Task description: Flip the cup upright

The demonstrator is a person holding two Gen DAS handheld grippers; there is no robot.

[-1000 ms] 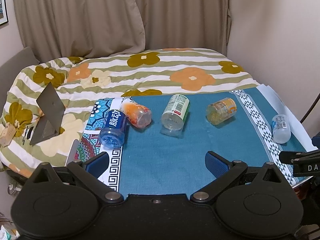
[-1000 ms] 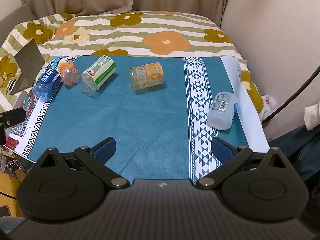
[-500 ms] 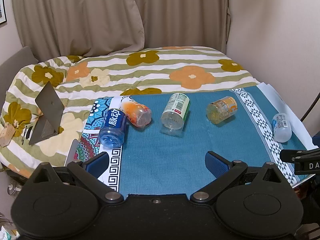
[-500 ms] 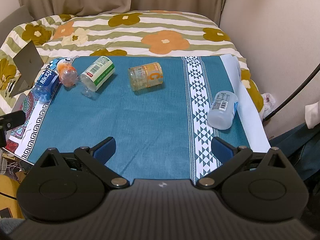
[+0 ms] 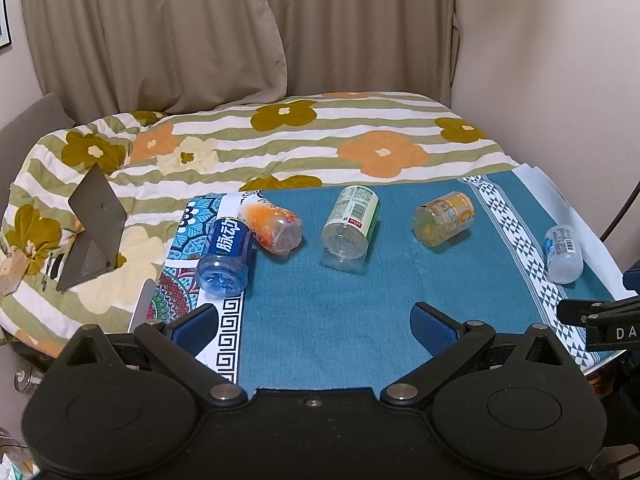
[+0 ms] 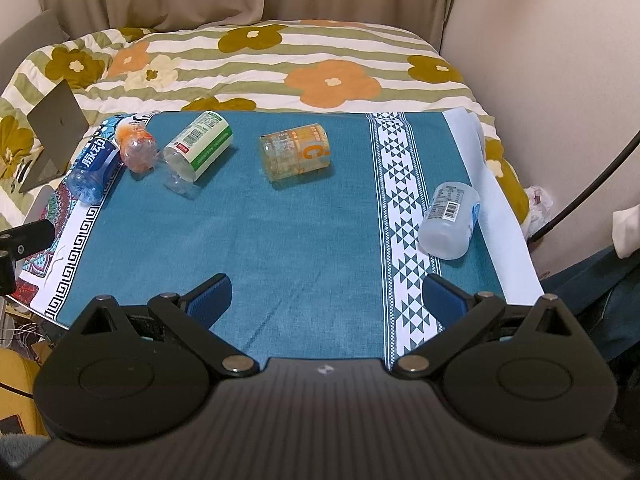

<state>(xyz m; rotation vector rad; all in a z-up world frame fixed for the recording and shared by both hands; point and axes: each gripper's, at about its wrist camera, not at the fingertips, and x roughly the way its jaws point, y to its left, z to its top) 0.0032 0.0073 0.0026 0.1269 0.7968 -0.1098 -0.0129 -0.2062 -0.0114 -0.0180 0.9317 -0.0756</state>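
Several cut-bottle cups lie on their sides on a teal cloth (image 5: 320, 320): a blue one (image 5: 226, 254), an orange one (image 5: 272, 224), a green-labelled one (image 5: 352, 218), a yellow one (image 5: 444, 220) and a clear white-labelled one (image 5: 564, 252). They also show in the right wrist view: blue (image 6: 94, 168), orange (image 6: 136, 146), green (image 6: 200, 146), yellow (image 6: 296, 152), clear (image 6: 450, 220). My left gripper (image 5: 314, 324) is open and empty near the cloth's front edge. My right gripper (image 6: 326, 296) is open and empty, also at the front.
The cloth lies on a table against a bed with a flowered striped quilt (image 5: 320, 140). An open laptop (image 5: 90, 224) sits on the quilt at the left. A wall (image 5: 560, 80) is close on the right, with a black cable (image 6: 592, 184) running down it.
Both views have shifted slightly, the cups sitting a little higher in frame. No cup has moved and both grippers stay open.
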